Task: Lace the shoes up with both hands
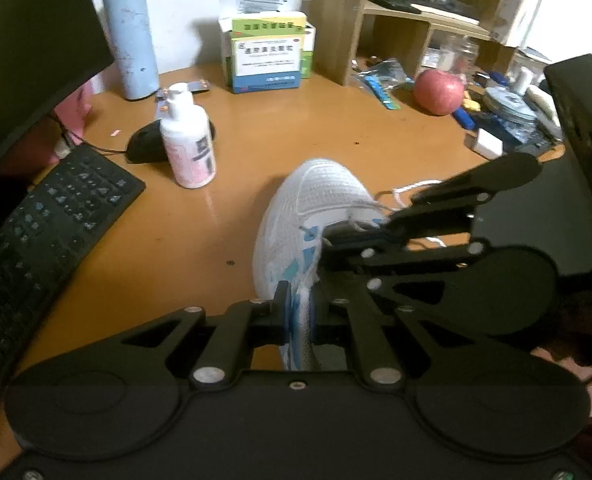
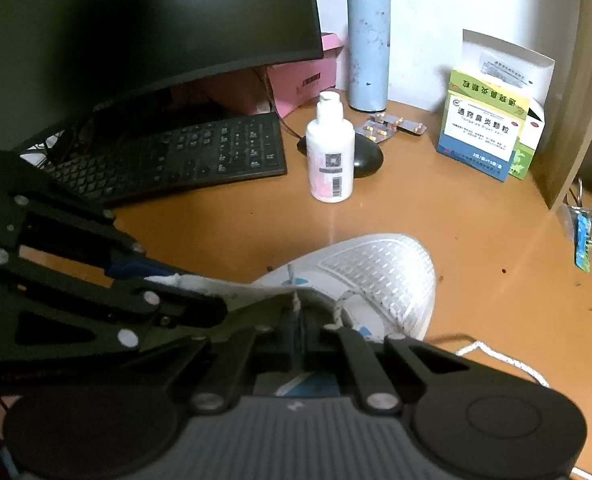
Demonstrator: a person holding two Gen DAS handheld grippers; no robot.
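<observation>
Left gripper (image 1: pixel 298 316) fills the foreground of its own view, jaws nearly together and pinching the shoe (image 1: pixel 316 204) at its white-and-blue side edge near the collar. Right gripper (image 2: pixel 298 326) is clenched tight on the lace (image 2: pixel 500 360) just above the eyelet row; whether it also nips the tongue cannot be told.

Location: shoe lies on the counter (image 1: pixel 223 208), toe toward the bottle (image 1: pixel 189 140), with the loose lace end trailing off to its right.

Handling, as judged:
- Shoe — light, with a soft mesh upper that yields under pressure; hold it at the firmer eyelet edge or collar, not the toe mesh.
- Lace — limp, thin, braided cord; it slips easily, so grip near the tip for threading.
- Neither item is fragile.
</observation>
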